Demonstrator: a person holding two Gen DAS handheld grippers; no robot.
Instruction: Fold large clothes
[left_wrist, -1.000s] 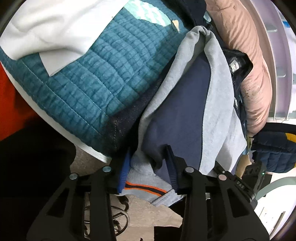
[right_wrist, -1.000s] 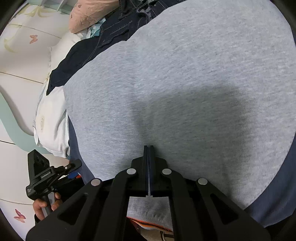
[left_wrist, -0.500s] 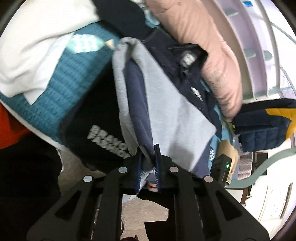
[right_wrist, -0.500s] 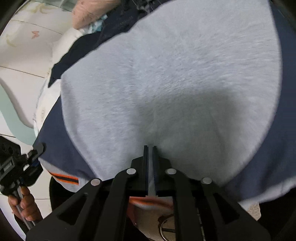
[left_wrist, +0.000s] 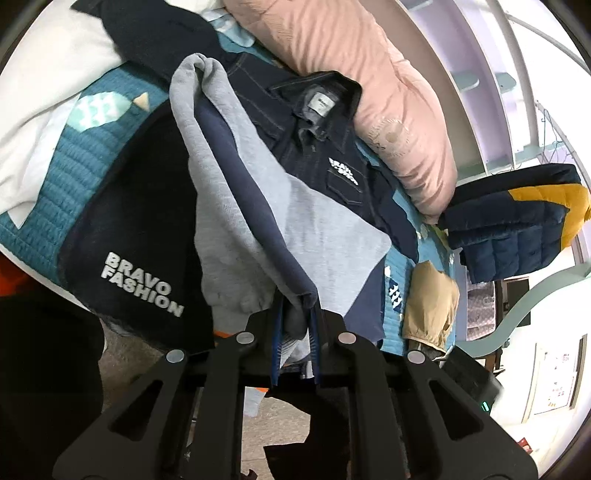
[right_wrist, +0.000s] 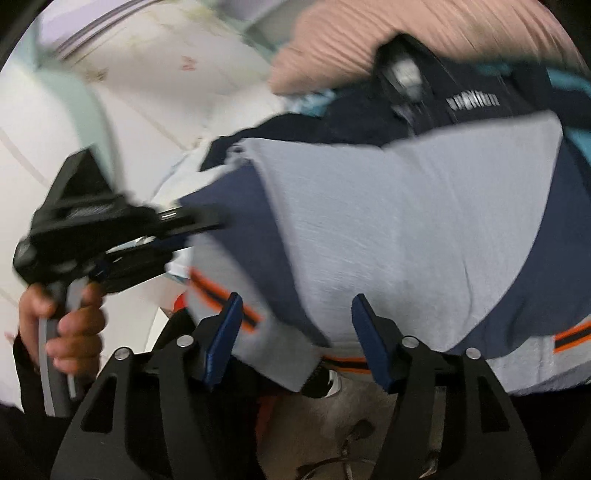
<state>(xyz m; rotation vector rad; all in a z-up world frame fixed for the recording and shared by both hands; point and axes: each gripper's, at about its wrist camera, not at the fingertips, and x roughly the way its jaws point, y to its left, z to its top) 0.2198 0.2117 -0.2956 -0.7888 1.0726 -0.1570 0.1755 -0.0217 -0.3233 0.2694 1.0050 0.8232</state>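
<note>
A: From the left wrist view, what's the left tool (left_wrist: 295, 325) doing?

B: It's clenched on a bunched fold of the grey and navy sweatshirt (left_wrist: 236, 206). The blue pads are almost together with the cloth pinched between them, and the sweatshirt stretches up and away from the tips as a long ridge.

A: And around it?

B: Left of the tool lies a black garment (left_wrist: 133, 229) printed with "BRAVO FASHION". Past the tips, under the sweatshirt, there's a dark denim jacket (left_wrist: 325, 140) with its collar label showing. All of it sits on a teal quilted bedspread (left_wrist: 55, 199). Further off to the right is a pink pillow (left_wrist: 362, 88), and right of that a navy and yellow puffer jacket (left_wrist: 517, 225). A tan garment (left_wrist: 428, 299) lies just right of the tool.

A: Now the right wrist view?

B: It's blurred. The right tool (right_wrist: 295, 325) has its jaws opening, the blue pads standing well apart. The sweatshirt's (right_wrist: 388, 229) orange-striped hem hangs down between them, but the pads aren't pressing on it.

A: Can you see the other tool from there?

B: Yes, off to the left, the left tool (right_wrist: 173, 236) is gripped by a hand (right_wrist: 70, 325), its tips at the sweatshirt's left edge. Beyond the sweatshirt are the denim jacket (right_wrist: 424, 99) and the pink pillow (right_wrist: 406, 40).
</note>
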